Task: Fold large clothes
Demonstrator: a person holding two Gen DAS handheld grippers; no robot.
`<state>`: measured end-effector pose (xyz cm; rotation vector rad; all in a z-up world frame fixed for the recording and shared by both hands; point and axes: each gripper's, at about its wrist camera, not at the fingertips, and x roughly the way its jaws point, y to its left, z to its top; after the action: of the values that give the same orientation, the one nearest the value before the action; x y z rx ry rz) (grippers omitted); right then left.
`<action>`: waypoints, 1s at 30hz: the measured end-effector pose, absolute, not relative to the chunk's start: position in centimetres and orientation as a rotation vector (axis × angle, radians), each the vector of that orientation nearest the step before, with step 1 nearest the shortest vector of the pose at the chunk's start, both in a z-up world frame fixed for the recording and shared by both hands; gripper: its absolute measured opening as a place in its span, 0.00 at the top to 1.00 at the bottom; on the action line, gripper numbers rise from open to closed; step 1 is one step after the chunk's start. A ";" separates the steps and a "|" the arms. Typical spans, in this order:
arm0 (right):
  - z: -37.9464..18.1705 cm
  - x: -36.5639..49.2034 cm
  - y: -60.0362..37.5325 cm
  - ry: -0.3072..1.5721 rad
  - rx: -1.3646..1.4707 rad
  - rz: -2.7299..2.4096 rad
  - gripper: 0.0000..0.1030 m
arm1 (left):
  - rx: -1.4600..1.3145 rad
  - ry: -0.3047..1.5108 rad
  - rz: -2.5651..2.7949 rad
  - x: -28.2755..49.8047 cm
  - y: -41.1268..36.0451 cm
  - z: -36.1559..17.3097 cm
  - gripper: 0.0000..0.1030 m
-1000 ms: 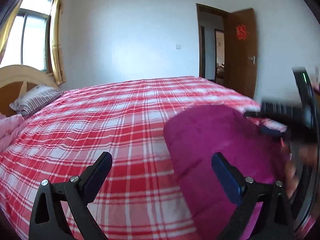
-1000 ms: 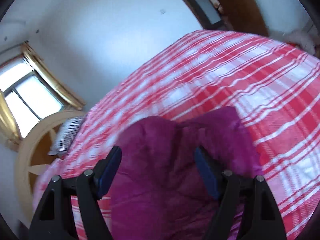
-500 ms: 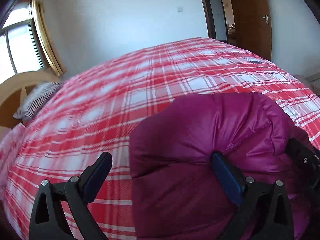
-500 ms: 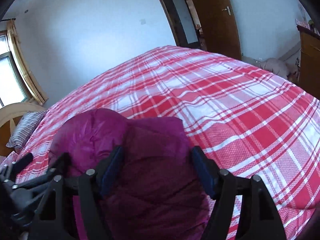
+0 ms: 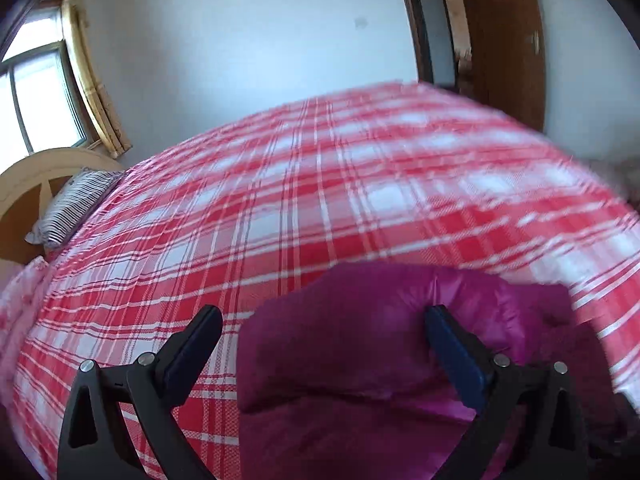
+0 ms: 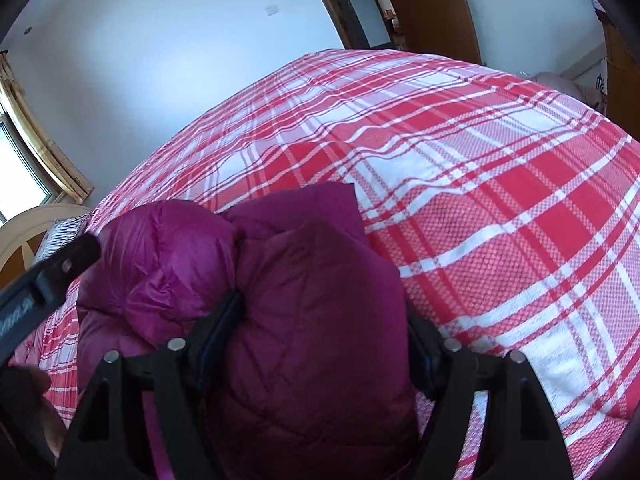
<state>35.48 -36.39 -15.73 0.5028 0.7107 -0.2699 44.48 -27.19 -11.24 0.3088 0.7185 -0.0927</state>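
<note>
A puffy magenta jacket [image 5: 360,360] lies bunched on the near part of the red plaid bedspread [image 5: 320,200]. My left gripper [image 5: 324,320] is open over the jacket's left edge. Its left finger hangs above the bedspread and its right finger sits against the padding. My right gripper [image 6: 320,332] has a thick fold of the jacket [image 6: 312,300] bulging between its jaws, both pads sunk in the padding while the jaws are opening slightly. One finger of the left gripper [image 6: 52,272] reaches in beside a shinier lobe of the jacket.
A striped pillow [image 5: 76,204] leans on the wooden headboard [image 5: 36,176] at the far left. Behind it is a window [image 5: 36,100] with yellow curtains. A brown door [image 6: 424,4] stands open beyond the bed. A person's hand [image 6: 24,408] shows at lower left.
The left gripper swung right and came down over the jacket, which now lies between its fingers. The right gripper sank onto the jacket, whose fold now bulges higher between its jaws.
</note>
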 end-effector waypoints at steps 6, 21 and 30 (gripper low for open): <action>-16.0 35.3 -36.9 0.702 0.542 -0.258 0.24 | 0.230 0.802 -0.120 46.2 -26.4 -14.0 0.01; -16.3 36.1 -36.3 0.758 0.498 -0.286 0.23 | 0.272 0.816 -0.111 46.6 -26.9 -15.3 0.01; -16.4 36.4 -36.2 0.776 0.490 -0.291 0.22 | 0.239 0.847 -0.136 47.2 -26.6 -15.8 0.01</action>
<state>36.44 -36.24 -16.44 0.4902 0.7763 -0.2908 47.16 -26.59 -15.83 0.2386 0.8470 -0.1359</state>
